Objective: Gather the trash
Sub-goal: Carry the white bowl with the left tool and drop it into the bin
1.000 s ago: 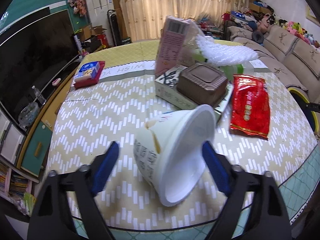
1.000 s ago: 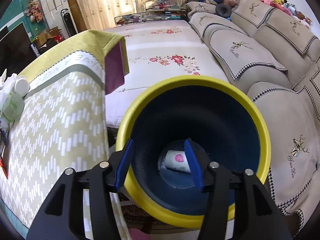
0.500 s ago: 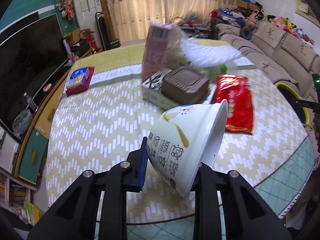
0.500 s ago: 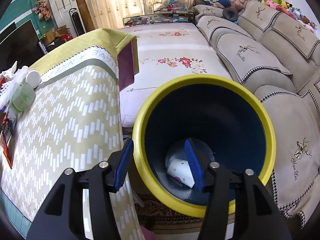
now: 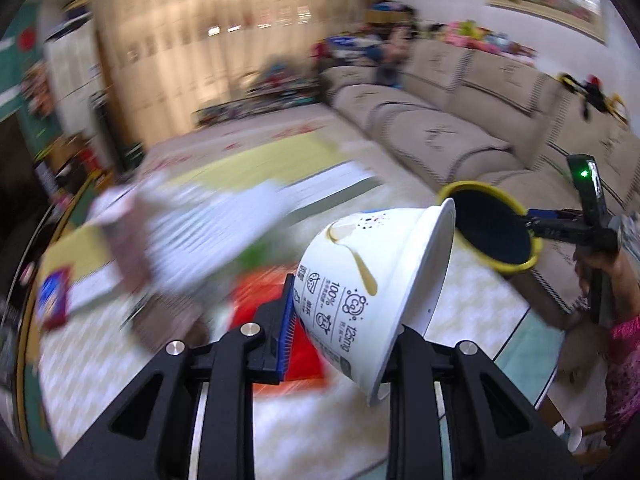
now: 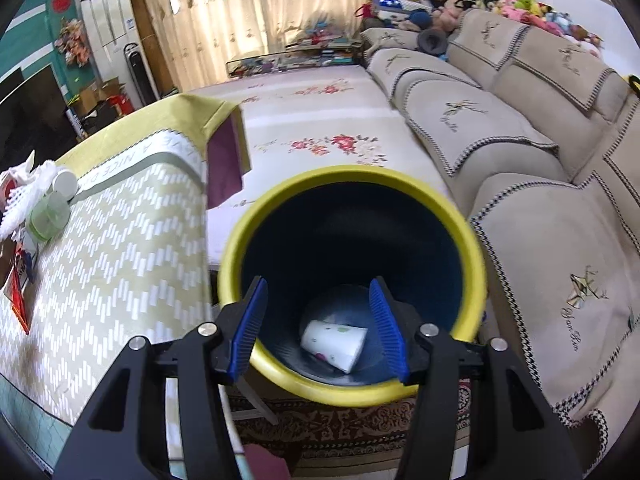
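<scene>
Beside the zigzag-cloth table (image 6: 120, 264) stands a yellow-rimmed bin (image 6: 476, 256). The left gripper (image 5: 344, 320) pinches a white bowl (image 5: 372, 280), tipped sideways, mouth facing the bin. The right gripper (image 6: 320, 320) hangs spread and empty over the bin, angled downward.

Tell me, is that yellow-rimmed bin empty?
No, a white paper cup lies on its side at the bottom of the bin.

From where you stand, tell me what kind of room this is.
Most likely a lived-in home living room: a long beige sofa with stuffed toys piled on its back, tall curtains along the far wall, and a television opposite the cloth-covered table.
</scene>
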Action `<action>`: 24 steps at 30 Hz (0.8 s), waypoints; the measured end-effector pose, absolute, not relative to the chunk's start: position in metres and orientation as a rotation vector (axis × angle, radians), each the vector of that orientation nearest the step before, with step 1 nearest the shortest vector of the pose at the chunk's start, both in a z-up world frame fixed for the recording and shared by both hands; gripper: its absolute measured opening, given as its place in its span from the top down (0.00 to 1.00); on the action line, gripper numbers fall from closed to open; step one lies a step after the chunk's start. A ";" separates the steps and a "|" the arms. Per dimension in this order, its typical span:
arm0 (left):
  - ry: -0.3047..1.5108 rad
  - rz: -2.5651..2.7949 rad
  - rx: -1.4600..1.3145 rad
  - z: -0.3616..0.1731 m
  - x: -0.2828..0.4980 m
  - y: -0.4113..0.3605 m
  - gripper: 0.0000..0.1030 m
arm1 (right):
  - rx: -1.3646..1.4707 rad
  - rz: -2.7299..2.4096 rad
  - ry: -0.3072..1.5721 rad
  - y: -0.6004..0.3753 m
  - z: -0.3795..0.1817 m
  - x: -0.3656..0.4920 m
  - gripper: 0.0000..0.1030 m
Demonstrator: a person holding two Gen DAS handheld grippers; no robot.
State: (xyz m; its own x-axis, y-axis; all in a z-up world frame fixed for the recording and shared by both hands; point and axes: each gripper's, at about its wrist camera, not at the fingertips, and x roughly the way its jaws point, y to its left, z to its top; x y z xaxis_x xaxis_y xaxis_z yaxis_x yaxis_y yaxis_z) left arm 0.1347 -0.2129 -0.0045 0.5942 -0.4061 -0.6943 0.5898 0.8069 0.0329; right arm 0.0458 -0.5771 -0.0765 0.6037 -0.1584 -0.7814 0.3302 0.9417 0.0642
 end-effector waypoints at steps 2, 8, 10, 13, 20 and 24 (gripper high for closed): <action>0.736 -0.657 0.283 -0.005 0.141 -0.251 0.76 | 0.214 -0.305 0.873 -0.585 -0.074 0.038 0.50; 0.810 -0.835 0.322 -0.022 0.164 -0.370 0.76 | 0.231 -0.382 0.857 -0.616 -0.068 0.004 0.50; 0.850 -0.871 0.332 -0.032 0.171 -0.405 0.76 | 0.240 -0.400 0.854 -0.624 -0.067 -0.007 0.50; 0.909 -0.896 0.353 -0.051 0.182 -0.453 0.76 | 0.255 -0.428 0.853 -0.637 -0.067 -0.021 0.50; 0.985 -0.866 0.388 -0.102 0.210 -0.524 0.57 | 0.281 -0.465 0.875 -0.649 -0.077 -0.036 0.50; 0.973 -0.856 0.380 -0.106 0.211 -0.525 0.43 | 0.286 -0.455 0.875 -0.649 -0.079 -0.036 0.50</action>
State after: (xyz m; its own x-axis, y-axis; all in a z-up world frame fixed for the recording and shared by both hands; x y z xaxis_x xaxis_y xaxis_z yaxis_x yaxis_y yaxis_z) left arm 0.2113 -0.5251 -0.1060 0.2806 -0.4601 -0.8424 0.7769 0.6243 -0.0822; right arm -0.0357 -0.6487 -0.0794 0.5548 -0.2646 -0.7888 0.4934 0.8680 0.0559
